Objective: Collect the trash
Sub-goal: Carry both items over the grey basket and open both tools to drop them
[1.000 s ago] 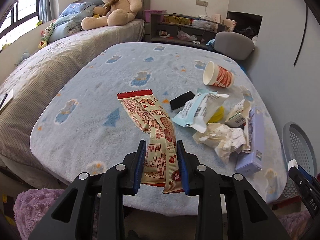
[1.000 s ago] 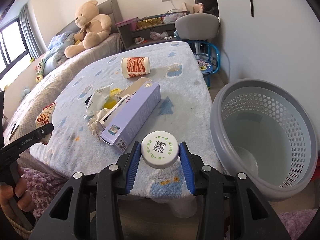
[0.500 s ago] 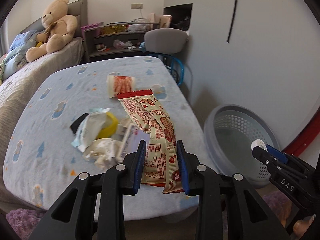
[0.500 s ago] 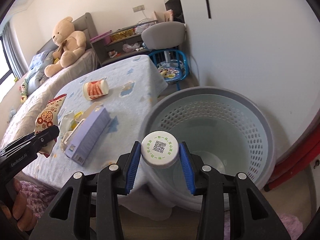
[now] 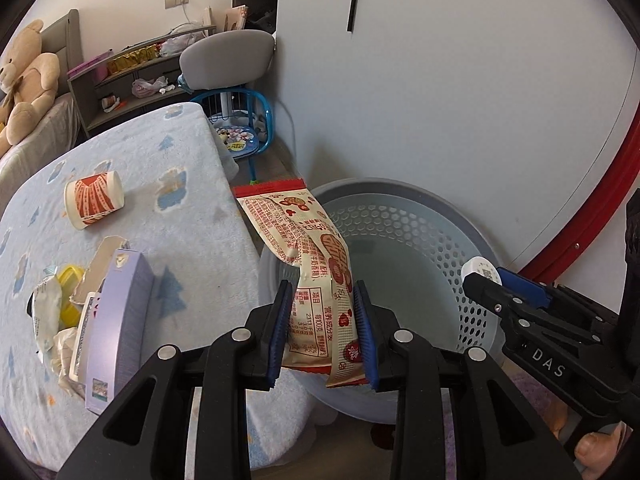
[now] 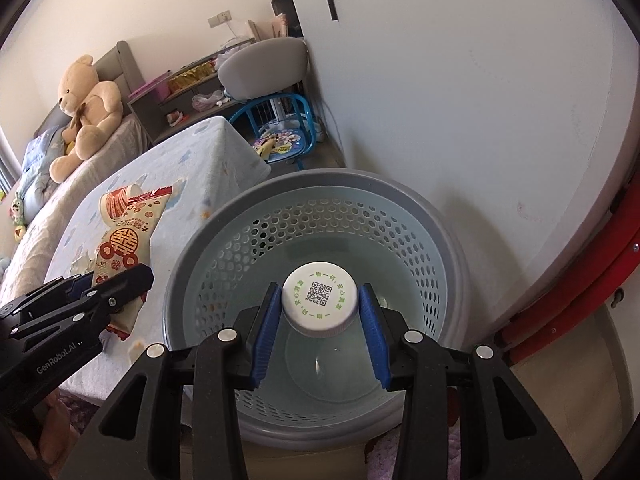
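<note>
Trash remains on the tabletop (image 5: 192, 216) at left: a paper cup (image 5: 94, 199), a purple box (image 5: 120, 320) and crumpled wrappers (image 5: 50, 312). The left gripper (image 5: 322, 332), jaws clamped on a snack wrapper (image 5: 316, 264), has swung from the tabletop to the basket (image 6: 224, 240) rim. The right gripper (image 6: 320, 320), jaws gripping a white cap (image 6: 319, 300), has moved over the basket's middle. Both pieces look ready to drop.

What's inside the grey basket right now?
The basket looks empty: bare pale floor, perforated walls. The white cap in the right gripper hides part of the floor.
</note>
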Available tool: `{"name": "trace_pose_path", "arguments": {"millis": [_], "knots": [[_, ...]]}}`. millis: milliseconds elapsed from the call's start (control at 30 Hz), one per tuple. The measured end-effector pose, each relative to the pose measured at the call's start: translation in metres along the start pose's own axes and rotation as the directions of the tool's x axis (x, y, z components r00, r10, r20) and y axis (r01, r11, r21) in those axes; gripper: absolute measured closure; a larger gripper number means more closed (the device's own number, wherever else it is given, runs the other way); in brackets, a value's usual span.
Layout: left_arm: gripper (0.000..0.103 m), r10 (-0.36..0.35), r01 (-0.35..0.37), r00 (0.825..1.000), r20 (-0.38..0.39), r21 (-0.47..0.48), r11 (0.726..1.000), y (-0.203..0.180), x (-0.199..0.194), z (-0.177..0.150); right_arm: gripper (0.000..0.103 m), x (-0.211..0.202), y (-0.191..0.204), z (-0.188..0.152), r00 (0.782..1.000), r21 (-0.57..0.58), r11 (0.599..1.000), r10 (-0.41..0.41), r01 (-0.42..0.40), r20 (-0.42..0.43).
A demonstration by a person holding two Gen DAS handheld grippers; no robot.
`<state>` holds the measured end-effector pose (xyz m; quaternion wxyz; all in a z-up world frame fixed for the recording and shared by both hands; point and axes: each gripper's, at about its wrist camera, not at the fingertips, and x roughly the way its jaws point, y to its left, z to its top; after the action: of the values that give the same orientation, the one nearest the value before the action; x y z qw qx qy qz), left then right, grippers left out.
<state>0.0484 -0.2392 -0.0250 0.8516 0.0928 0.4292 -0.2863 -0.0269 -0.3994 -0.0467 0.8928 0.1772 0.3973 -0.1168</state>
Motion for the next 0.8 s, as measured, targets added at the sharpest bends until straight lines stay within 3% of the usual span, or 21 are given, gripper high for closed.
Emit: {"name": "trace_pose_path", "arguments": {"millis": [467, 567, 667, 800], "knots": [[0.072, -0.033, 0.033, 0.997, -0.068, 0.005, 0.999, -0.018, 0.037, 0.008, 0.062, 0.015, -0.018, 0.002, 0.999, 0.045, 0.999, 0.007, -0.005, -0.036], [0.064, -0.031, 0.031, 0.997, -0.064, 0.004, 1.000, -0.019, 0.036, 0.008, 0.060, 0.014, -0.018, 0.003, 0.999, 0.043, 0.999, 0.003, -0.002, -0.033], [0.050, -0.013, 0.014, 0.998, -0.056, 0.005, 1.000, -0.018, 0.035, 0.008, 0.044, 0.010, -0.019, 0.004, 1.000, 0.047, 0.999, -0.002, 0.003, -0.016], [0.049, -0.002, 0.002, 0.999, -0.050, -0.002, 1.000, -0.016, 0.033, 0.008, 0.042, 0.010, -0.020, 0.004, 1.000, 0.053, 0.999, 0.002, -0.001, -0.011]]}}
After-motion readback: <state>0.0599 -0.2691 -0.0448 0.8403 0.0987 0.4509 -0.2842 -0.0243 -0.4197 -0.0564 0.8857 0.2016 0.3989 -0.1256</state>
